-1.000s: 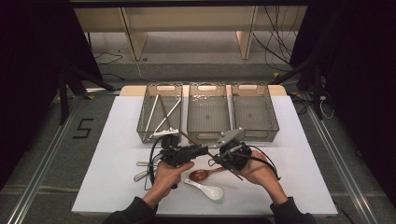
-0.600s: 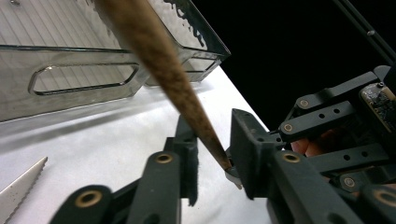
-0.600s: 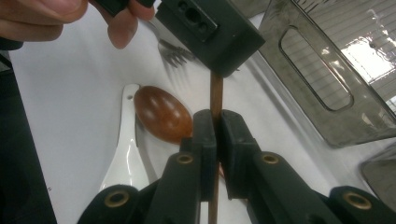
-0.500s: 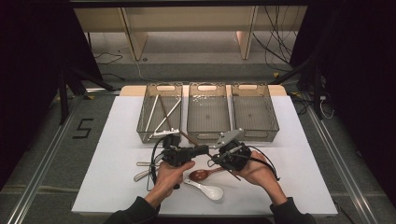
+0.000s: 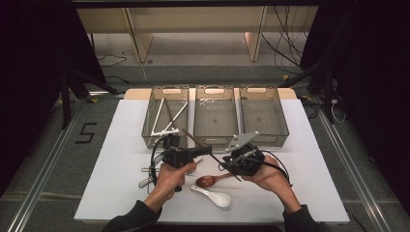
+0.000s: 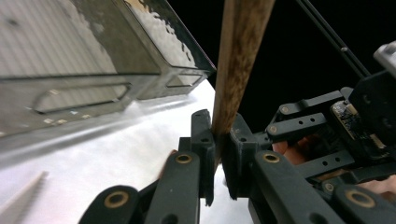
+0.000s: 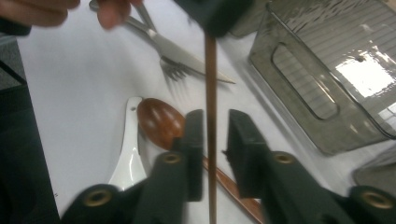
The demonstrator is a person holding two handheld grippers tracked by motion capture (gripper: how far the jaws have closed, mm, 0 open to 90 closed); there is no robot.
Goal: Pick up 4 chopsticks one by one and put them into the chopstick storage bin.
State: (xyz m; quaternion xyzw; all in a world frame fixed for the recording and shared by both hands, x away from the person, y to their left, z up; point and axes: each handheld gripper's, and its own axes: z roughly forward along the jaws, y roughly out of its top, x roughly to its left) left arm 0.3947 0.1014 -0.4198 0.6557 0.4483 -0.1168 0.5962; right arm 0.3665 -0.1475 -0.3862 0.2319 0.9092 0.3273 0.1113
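A brown wooden chopstick [image 5: 220, 164] hangs slantwise between my two grippers, above the white mat. My left gripper [image 5: 205, 151] is shut on it; in the left gripper view its jaws [image 6: 218, 135] pinch the chopstick [image 6: 236, 65], having just closed further. My right gripper [image 5: 231, 166] has just been opening. In the right gripper view its jaws [image 7: 212, 128] stand apart, and the chopstick [image 7: 211, 84] runs between them without being pressed. The left gripper [image 7: 215, 14] holds the far end there.
A brown wooden spoon [image 5: 209, 181] and a white ceramic spoon [image 5: 215, 196] lie under the grippers, with a metal fork and knife [image 5: 145, 170] to the left. Behind stand three grey bins: the left one [image 5: 151, 116] holds chopsticks, the middle [image 5: 215, 89] and right [image 5: 263, 89] look bare.
Both hands have kept their places over the spoons. The chopstick still spans the two grippers at the same slant.
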